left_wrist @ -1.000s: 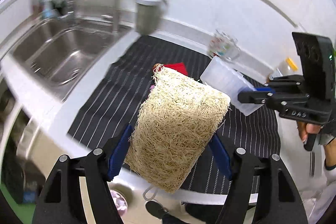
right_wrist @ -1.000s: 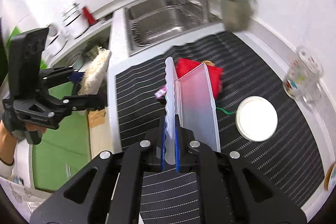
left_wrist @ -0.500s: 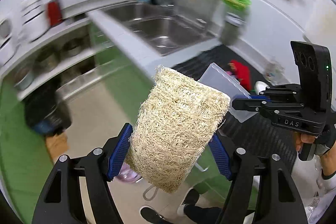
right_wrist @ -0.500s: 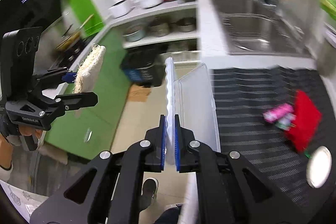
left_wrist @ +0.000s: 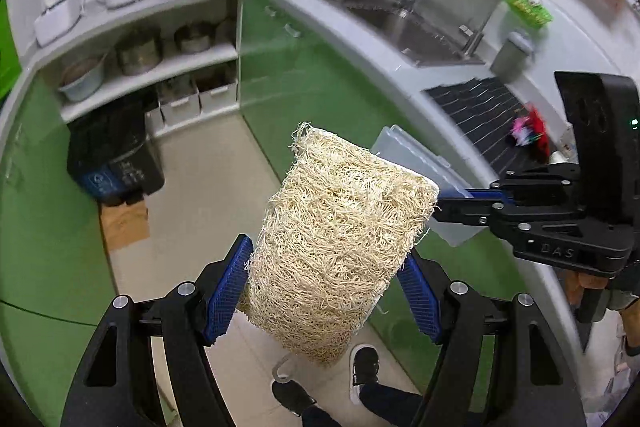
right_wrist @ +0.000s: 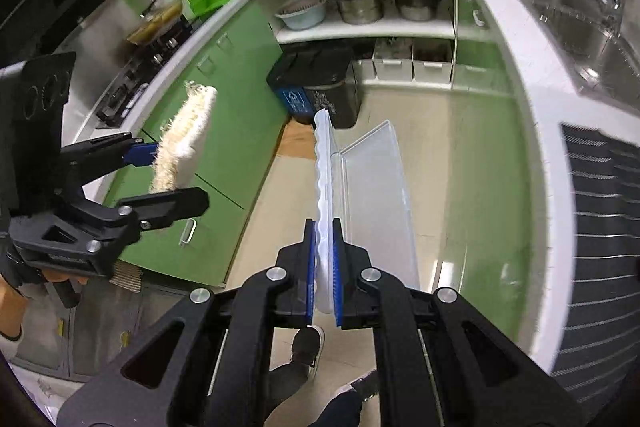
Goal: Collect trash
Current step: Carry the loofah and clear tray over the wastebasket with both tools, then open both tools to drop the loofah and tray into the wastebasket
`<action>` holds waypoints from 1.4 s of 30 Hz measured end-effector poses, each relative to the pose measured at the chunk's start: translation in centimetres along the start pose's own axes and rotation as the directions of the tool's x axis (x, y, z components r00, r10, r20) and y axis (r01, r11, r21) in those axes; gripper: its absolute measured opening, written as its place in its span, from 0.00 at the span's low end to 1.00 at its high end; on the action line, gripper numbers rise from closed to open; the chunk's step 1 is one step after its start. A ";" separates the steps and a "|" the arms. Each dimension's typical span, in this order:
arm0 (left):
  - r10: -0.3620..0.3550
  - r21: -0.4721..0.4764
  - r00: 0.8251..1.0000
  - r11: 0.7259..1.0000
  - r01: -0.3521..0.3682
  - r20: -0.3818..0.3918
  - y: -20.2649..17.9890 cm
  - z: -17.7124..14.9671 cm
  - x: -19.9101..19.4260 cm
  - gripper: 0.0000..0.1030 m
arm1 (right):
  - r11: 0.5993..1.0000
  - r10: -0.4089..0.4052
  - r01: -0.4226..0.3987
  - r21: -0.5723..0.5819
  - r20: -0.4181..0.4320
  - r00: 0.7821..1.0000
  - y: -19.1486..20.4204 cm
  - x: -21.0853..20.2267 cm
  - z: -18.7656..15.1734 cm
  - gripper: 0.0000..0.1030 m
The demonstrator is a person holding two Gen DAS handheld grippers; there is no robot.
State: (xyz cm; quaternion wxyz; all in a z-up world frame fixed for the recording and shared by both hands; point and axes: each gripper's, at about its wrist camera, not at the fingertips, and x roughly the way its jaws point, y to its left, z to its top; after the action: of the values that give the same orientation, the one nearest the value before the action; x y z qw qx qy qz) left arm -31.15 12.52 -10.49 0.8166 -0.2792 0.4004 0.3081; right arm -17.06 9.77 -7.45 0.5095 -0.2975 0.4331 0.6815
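Both grippers have swung away from the bench and now hang over the kitchen floor. At lower centre of the left wrist view, the left gripper is clenched on a loofah sponge standing upright between its blue pads. The right gripper pinches the wavy edge of a clear plastic container, which stretches up toward frame centre. Beyond both, a black trash bin stands on the floor beside the green cabinets. Red trash lies on the striped mat at right.
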 end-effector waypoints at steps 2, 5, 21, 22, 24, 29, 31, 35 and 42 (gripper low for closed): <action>-0.001 -0.012 1.000 1.000 0.001 -0.012 1.6 -1.4 2.6 0.67 | 1.000 -0.016 0.016 0.000 -0.023 1.000 -0.8 3.7 -0.6 0.06; 0.000 -0.029 0.999 1.000 -0.001 -0.036 4.0 -3.7 8.0 0.67 | 1.000 -0.026 0.026 0.010 -0.041 0.999 -2.7 9.0 -2.3 0.06; -0.035 -0.099 0.995 0.995 0.025 -0.098 10.6 -12.6 26.6 0.93 | 0.998 -0.032 0.037 0.047 -0.102 0.994 -9.1 25.1 -9.5 0.06; -0.033 -0.107 0.996 0.994 0.023 -0.088 10.8 -12.7 26.8 0.94 | 0.998 -0.032 0.037 0.048 -0.103 0.994 -9.2 25.3 -9.6 0.06; -0.020 -0.120 0.996 0.993 0.009 -0.085 11.0 -12.7 26.8 0.95 | 0.998 -0.032 0.037 0.046 -0.105 0.994 -9.2 25.4 -9.4 0.06; -0.001 -0.130 0.997 0.991 -0.009 -0.083 11.5 -12.7 26.5 0.95 | 0.999 -0.030 0.034 0.039 -0.110 0.993 -8.9 25.6 -9.2 0.06; 0.006 -0.137 0.997 0.990 -0.016 -0.077 11.8 -12.8 25.9 0.95 | 0.999 -0.025 0.030 0.035 -0.113 0.993 -8.8 25.8 -9.2 0.06; 0.017 -0.153 0.997 0.988 -0.028 -0.071 12.7 -12.8 25.1 0.95 | 1.000 -0.012 0.015 0.023 -0.125 0.992 -8.3 26.5 -8.9 0.06; 0.040 -0.180 0.997 0.982 -0.051 -0.063 14.6 -13.1 23.5 0.95 | 1.000 0.018 -0.020 -0.009 -0.166 0.986 -7.0 29.3 -8.5 0.06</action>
State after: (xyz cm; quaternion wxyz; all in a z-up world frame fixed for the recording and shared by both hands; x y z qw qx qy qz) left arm -36.54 19.44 -39.76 0.7683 -0.3524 0.4007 0.3535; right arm -19.60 15.70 -38.07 0.4636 -0.3516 0.4730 0.6616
